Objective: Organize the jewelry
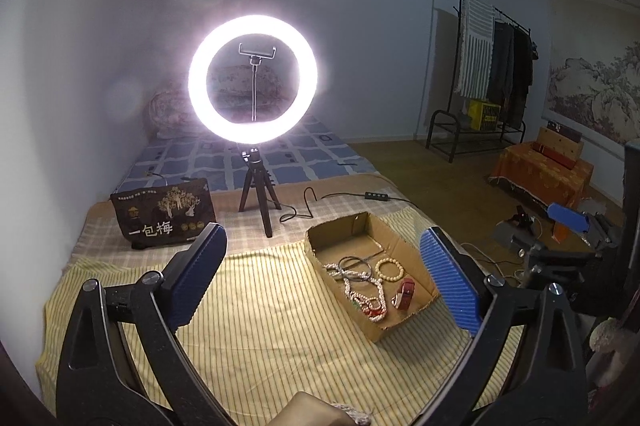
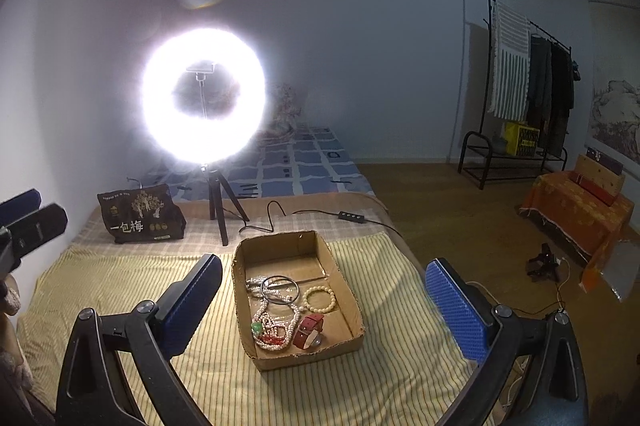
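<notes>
A shallow cardboard box [image 2: 352, 302] lies on a yellow striped cloth [image 2: 160, 266]. It holds a pearl necklace [image 2: 276, 330], a cream bead bracelet [image 2: 319, 299], a dark metal bangle [image 2: 280, 289] and a red-strapped watch [image 2: 308, 332]. The box also shows in the left wrist view [image 1: 416, 266], with the bead bracelet [image 1: 389, 269] and watch [image 1: 404, 293] inside. My left gripper [image 1: 324, 278] is open and empty, above the cloth left of the box. My right gripper [image 2: 324, 310] is open and empty, raised above the box.
A lit ring light [image 1: 253, 78] on a tripod [image 1: 258, 193] stands behind the box, its cable and switch [image 1: 376, 196] trailing right. A dark snack bag [image 1: 164, 213] stands at the left. A clothes rack [image 1: 496, 65] and an orange-covered stand [image 1: 540, 173] are on the floor at right.
</notes>
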`<action>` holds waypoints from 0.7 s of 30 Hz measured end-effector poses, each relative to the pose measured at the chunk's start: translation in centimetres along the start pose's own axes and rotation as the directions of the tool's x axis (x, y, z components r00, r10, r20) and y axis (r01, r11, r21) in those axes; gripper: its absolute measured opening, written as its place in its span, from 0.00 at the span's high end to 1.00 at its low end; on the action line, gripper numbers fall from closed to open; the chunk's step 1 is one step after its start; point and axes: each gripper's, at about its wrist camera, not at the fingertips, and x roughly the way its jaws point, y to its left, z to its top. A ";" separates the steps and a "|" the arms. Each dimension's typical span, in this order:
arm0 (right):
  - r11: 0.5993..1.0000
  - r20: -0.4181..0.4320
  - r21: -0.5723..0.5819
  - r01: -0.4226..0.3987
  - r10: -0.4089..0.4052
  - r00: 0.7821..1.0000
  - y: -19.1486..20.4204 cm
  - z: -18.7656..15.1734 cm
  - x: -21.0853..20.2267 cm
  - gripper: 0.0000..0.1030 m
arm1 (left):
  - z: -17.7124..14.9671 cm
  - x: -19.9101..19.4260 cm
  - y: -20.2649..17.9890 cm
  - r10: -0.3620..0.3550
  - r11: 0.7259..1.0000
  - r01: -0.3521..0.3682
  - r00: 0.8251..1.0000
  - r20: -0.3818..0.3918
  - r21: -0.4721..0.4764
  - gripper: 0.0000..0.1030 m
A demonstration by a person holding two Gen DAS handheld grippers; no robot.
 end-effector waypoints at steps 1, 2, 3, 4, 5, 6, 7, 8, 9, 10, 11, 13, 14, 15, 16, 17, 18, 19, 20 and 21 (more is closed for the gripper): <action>1.000 0.012 0.003 0.005 -0.005 1.000 0.0 -0.1 -0.2 0.00 | -0.2 0.0 0.0 0.000 1.000 0.000 1.000 -0.003 0.003 0.04; 1.000 0.024 0.003 0.013 -0.013 1.000 0.0 -0.2 -0.4 0.00 | -0.3 0.0 0.0 0.000 1.000 0.000 1.000 -0.009 0.009 0.04; 1.000 0.030 0.003 0.018 -0.018 0.999 0.0 -0.3 -0.5 0.00 | -0.4 0.1 -0.1 0.001 1.000 -0.001 1.000 -0.014 0.014 0.04; 1.000 0.034 0.004 0.023 -0.023 0.999 0.1 -0.4 -0.5 0.00 | -0.6 0.1 -0.1 0.004 1.000 -0.004 1.000 -0.021 0.021 0.04; 1.000 0.035 0.004 0.023 -0.023 0.999 0.2 -0.5 -0.5 0.00 | -0.8 0.1 -0.1 0.010 1.000 -0.009 1.000 -0.026 0.024 0.04; 1.000 0.036 0.005 0.021 -0.021 0.999 0.2 -0.6 -0.5 0.00 | -1.1 0.1 -0.1 0.014 1.000 -0.014 0.999 -0.030 0.025 0.04; 1.000 0.036 0.009 0.019 -0.019 0.999 0.1 -0.7 -0.6 0.00 | -1.3 0.1 -0.1 0.018 1.000 -0.017 0.999 -0.040 0.025 0.04; 1.000 0.038 0.012 0.018 -0.019 0.999 0.2 -0.7 -0.6 0.00 | -1.5 0.3 -0.1 0.019 1.000 -0.017 0.998 -0.053 0.024 0.04; 1.000 0.041 0.015 0.020 -0.021 0.999 0.2 -0.8 -0.7 0.00 | -1.7 0.4 0.0 0.020 1.000 -0.019 0.998 -0.064 0.023 0.04; 1.000 0.045 0.017 0.022 -0.023 0.999 0.1 -0.9 -0.8 0.00 | -1.9 0.5 -0.1 0.026 0.999 -0.025 0.997 -0.077 0.022 0.04; 1.000 0.048 0.018 0.025 -0.026 0.999 0.1 -1.0 -0.9 0.00 | -2.1 0.6 0.0 0.033 0.999 -0.032 0.996 -0.082 0.021 0.04; 0.999 0.052 0.017 0.029 -0.030 0.998 0.1 -1.1 -1.0 0.00 | -2.3 0.5 0.1 0.044 0.999 -0.043 0.995 -0.084 0.020 0.04; 0.999 0.055 0.014 0.033 -0.034 0.998 0.2 -1.2 -1.0 0.00 | -2.4 0.5 0.1 0.047 0.999 -0.045 0.995 -0.084 0.018 0.04; 0.999 0.059 0.009 0.038 -0.038 0.998 0.3 -1.2 -1.1 0.00 | -2.3 0.3 0.2 0.047 0.999 -0.046 0.996 -0.082 0.012 0.03; 0.999 0.062 0.005 0.041 -0.041 0.997 0.3 -1.2 -1.1 0.00 | -2.3 0.2 0.3 0.048 0.999 -0.047 0.996 -0.076 0.004 0.03; 0.999 0.065 0.001 0.044 -0.044 0.997 0.4 -1.3 -1.1 0.00 | -2.2 0.0 0.4 0.051 0.999 -0.051 0.996 -0.070 -0.004 0.00; 0.999 0.065 0.000 0.047 -0.046 0.997 0.5 -1.3 -1.0 0.00 | -2.2 -0.1 0.5 0.054 0.998 -0.055 0.997 -0.062 -0.008 0.00; 0.999 0.063 -0.002 0.047 -0.046 0.997 0.5 -1.3 -1.0 0.00 | -2.2 -0.3 0.6 0.061 0.998 -0.062 0.997 -0.053 -0.012 0.00; 0.999 0.061 -0.002 0.045 -0.045 0.997 0.6 -1.2 -0.9 0.00 | -2.2 -0.3 0.6 0.067 0.998 -0.068 0.997 -0.049 -0.013 0.00; 0.999 0.060 -0.003 0.045 -0.045 0.997 0.5 -1.2 -0.9 0.00 | -2.3 -0.3 0.7 0.069 0.997 -0.070 0.996 -0.048 -0.013 0.00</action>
